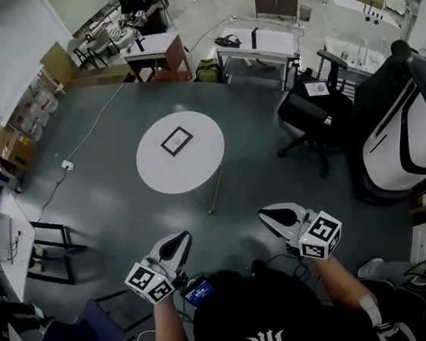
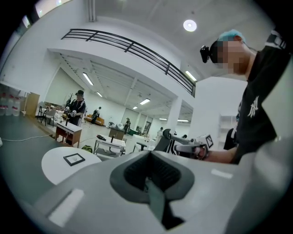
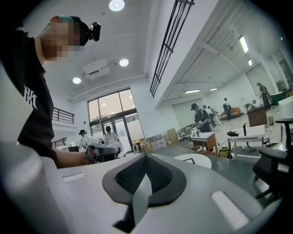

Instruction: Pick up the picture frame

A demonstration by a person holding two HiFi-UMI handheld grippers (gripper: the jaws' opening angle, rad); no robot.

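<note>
A small black picture frame (image 1: 177, 141) lies flat on a round white table (image 1: 160, 176) in the middle of the grey floor. Both grippers are held close to the person's body, well short of the table. My left gripper (image 1: 180, 242) is shut and empty, and so is my right gripper (image 1: 269, 215). The left gripper view shows its closed jaws (image 2: 153, 185) with the frame (image 2: 74, 158) far off at the left. In the right gripper view the jaws (image 3: 143, 185) are closed and the frame (image 3: 189, 160) sits far ahead on the table (image 3: 203, 162).
A black office chair (image 1: 310, 113) stands right of the table, with a large white machine (image 1: 397, 141) behind it. A thin rod (image 1: 216, 188) leans at the table's near side. Desks (image 1: 158, 54) and a person (image 1: 141, 6) are at the back. Cables cross the floor at left.
</note>
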